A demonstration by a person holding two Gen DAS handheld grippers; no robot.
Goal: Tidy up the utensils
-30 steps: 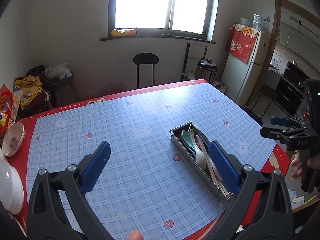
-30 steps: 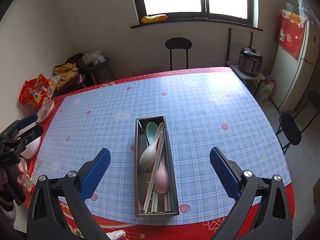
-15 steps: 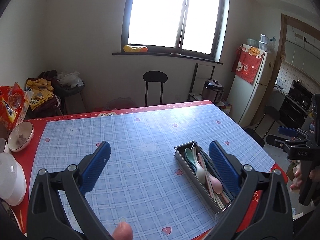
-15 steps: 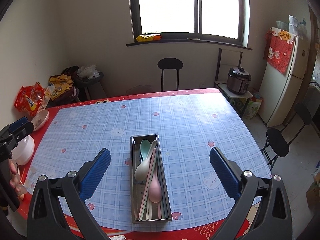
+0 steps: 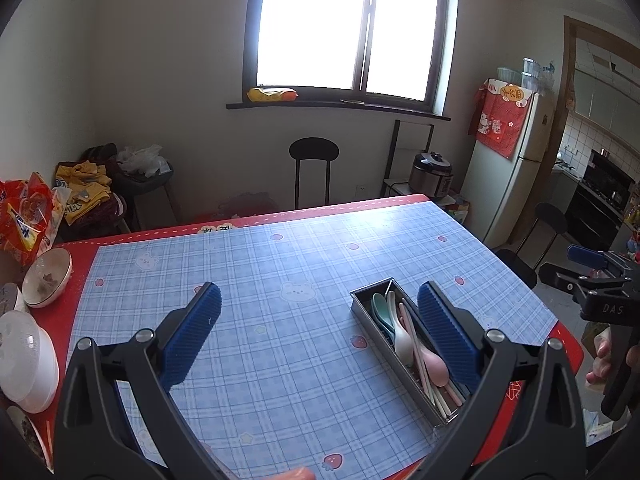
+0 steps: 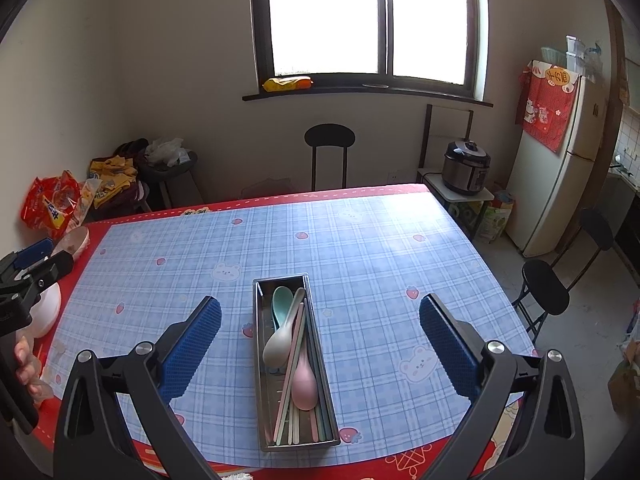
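Fingers (image 5: 192,336) of our left gripper (image 5: 316,336) stand spread wide and hold nothing; those of our right gripper (image 6: 320,340) are spread just as wide, also bare. Both hover above the bench (image 6: 400,280), which wears a blue plaid cloth with a red border.

We take the metal utensil tray (image 6: 320,380) as our landmark. It sits near the bench's front edge, lengthwise toward the window (image 6: 376,20). Inside it lie a teal spoon (image 6: 280,300), a grey-white spoon (image 6: 276,348), a pink spoon (image 6: 305,388) and pastel chopsticks (image 6: 288,404), stacked over one another. From the left wrist view the tray (image 5: 368,320) is partly hidden behind one blue pad, so its right wall is cut off.

Well left of the tray, at the bench's edge, stand white bowls (image 5: 24,364) and a patterned bowl (image 5: 46,276); their contents are hard to make out. Beyond them a red snack bag (image 6: 52,204) rests against the wall. Past the tray's far end a black stool (image 6: 330,140) stands under the window. To the tray's right, off the bench, we see a rice cooker (image 6: 466,168), a fridge (image 6: 560,168) and another black chair (image 6: 548,284).

Plaid cloth lies bare on both sides of the tray and beyond its far end.
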